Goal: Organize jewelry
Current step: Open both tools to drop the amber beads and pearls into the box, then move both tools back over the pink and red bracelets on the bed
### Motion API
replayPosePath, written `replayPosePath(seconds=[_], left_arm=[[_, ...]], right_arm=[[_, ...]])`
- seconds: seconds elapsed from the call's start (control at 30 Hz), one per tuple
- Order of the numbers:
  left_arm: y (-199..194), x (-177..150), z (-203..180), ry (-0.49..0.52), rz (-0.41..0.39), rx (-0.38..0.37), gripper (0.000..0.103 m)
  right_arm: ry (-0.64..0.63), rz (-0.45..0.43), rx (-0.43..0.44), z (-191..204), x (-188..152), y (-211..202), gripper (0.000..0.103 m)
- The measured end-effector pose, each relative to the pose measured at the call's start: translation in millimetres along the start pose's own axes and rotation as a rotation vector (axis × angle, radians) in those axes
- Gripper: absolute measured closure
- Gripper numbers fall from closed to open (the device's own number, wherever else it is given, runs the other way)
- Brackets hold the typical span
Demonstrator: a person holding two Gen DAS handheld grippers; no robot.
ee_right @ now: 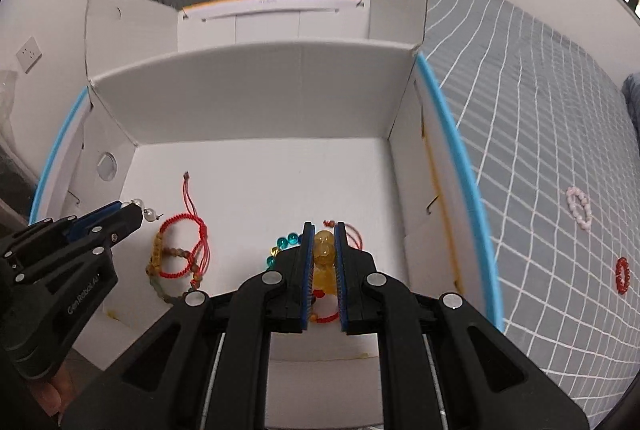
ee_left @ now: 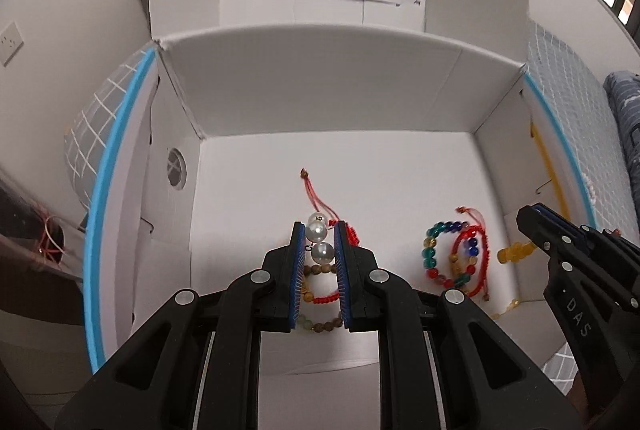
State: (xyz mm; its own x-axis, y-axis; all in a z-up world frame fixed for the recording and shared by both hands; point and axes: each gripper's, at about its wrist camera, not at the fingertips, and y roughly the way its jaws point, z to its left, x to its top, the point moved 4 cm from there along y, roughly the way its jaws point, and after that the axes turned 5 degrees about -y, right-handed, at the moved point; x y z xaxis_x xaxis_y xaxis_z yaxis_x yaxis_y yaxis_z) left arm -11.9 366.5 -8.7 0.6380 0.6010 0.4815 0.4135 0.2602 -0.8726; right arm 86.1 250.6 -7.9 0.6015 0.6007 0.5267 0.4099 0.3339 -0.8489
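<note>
the left gripper (ee_left: 318, 244) is pinching a short strand of large white pearl beads (ee_left: 318, 238) between its blue pads, the beads stacked in a line right at the fingertips, with one sticking out past them. the right gripper (ee_right: 324, 244) is pinching a string of translucent amber-yellow beads (ee_right: 325, 258) the same way, most of it tucked between the fingers. both hang over the floor of the open white cardboard box (ee_left: 320, 97).

directly under the left fingertips lies a wooden-bead bracelet with red braided cord (ee_left: 320, 284), and its loose red tails run out just beyond the tips. just to the left of and below the right fingers sits a multicoloured glass-bead bracelet (ee_left: 436, 258) with more red cord.

the main risk, as i judge it, is tangling: letting go here would likely drop pearls onto the red cord and amber beads onto the coloured bracelet, so the pieces mix rather than sort. round beads held by so narrow a grip could also squirt out early if either hand tilts. off to the right of the right fingers, outside the box on the grey checked bedspread (ee_right: 520, 109), a pink bead bracelet (ee_right: 579, 207) and a red bead bracelet (ee_right: 622, 274) are not yet collected.
</note>
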Motion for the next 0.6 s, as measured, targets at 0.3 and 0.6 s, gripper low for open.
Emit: replayPosePath(seconds=[0.3,0.6], left_arm=[[2.3,-1.5,4.1,-0.003,0.015,0.020,0.081],[-15.9,3.8,11.9,-0.024,-0.058,0.071,0.031]], right_arm=[[0.007,0.031,0.013,4.3,-5.3,7.1,0.079],[0.019,-0.042,-0.001,-2.6,-2.6,-15.9,0.026]])
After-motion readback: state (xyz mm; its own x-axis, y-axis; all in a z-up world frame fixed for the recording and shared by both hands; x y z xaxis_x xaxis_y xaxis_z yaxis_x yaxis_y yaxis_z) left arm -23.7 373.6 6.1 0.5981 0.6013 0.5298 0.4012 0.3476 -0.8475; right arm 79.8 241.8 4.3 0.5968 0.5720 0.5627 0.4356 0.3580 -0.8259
